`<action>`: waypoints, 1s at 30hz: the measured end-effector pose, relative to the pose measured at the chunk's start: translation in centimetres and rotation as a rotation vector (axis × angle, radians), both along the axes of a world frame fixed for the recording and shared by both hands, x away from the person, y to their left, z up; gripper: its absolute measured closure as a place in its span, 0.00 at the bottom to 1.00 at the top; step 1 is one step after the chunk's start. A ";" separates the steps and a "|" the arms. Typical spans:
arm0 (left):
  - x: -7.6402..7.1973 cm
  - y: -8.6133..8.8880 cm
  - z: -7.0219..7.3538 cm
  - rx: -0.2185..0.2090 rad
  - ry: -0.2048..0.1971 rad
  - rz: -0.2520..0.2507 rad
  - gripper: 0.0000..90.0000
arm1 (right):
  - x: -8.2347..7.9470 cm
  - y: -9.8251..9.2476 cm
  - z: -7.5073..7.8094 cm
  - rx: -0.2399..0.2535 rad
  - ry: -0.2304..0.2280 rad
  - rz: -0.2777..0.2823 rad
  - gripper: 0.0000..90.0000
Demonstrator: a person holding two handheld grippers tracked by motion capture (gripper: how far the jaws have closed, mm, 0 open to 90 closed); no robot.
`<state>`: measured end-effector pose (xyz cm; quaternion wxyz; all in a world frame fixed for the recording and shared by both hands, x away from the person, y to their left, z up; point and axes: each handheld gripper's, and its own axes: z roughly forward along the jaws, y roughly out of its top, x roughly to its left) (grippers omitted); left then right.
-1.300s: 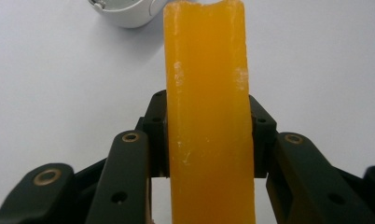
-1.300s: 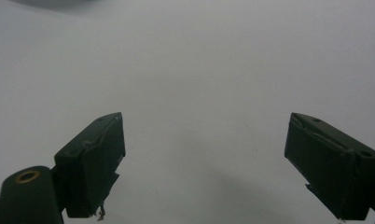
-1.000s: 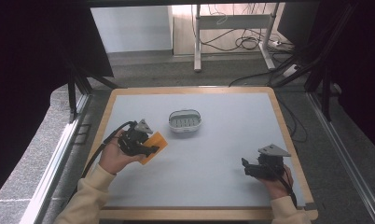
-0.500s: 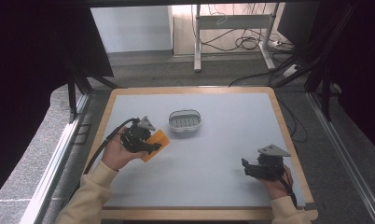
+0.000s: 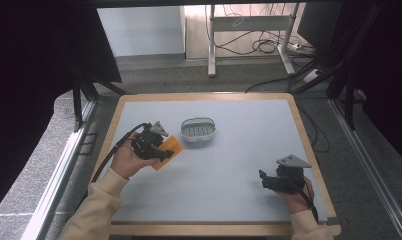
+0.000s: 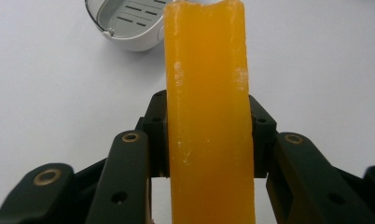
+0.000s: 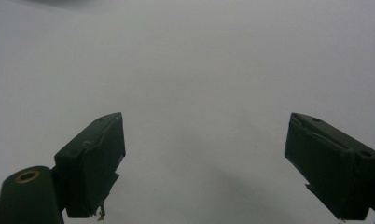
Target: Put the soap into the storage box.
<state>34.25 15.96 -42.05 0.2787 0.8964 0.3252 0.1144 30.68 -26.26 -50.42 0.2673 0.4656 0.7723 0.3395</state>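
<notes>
Right gripper [image 5: 265,179]: held low over the near right of the counter [image 5: 249,150]; jaws spread wide, nothing between them.
Left gripper [image 5: 161,150]: clenched on an orange bar [image 6: 206,116], judged to be soap; bar gripped across its narrow sides.
Bar position: carried at the left of the counter, near the dish, not yet in it.
Soap dish [image 5: 199,129]: white, slotted, seen empty beyond the bar.
Step in hand: judged to be transport toward the dish.
Next move: bar to be aligned over the dish, lowered, then released.
</notes>
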 end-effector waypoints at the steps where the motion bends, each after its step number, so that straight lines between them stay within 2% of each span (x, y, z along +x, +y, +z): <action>1: 0.0 -0.1 0.0 -0.004 0.000 0.001 0.69 | 0.0 0.0 0.0 -0.002 0.000 -0.001 0.14; 10: 0.4 -0.1 0.0 0.001 0.001 -0.001 0.69 | 0.0 0.0 0.0 -0.004 -0.001 -0.001 0.14; 18: 1.2 0.2 -0.2 -0.018 0.004 0.005 0.69 | 0.0 0.0 -0.1 -0.006 0.001 -0.002 0.14; 26: 1.8 0.0 -0.2 -0.003 0.002 -0.010 0.69 | 0.0 0.0 -0.1 -0.009 0.004 -0.002 0.14; 30: 2.0 -0.3 -0.2 -0.015 0.007 -0.018 0.69 | 0.0 0.1 -0.1 -0.008 0.005 -0.002 0.14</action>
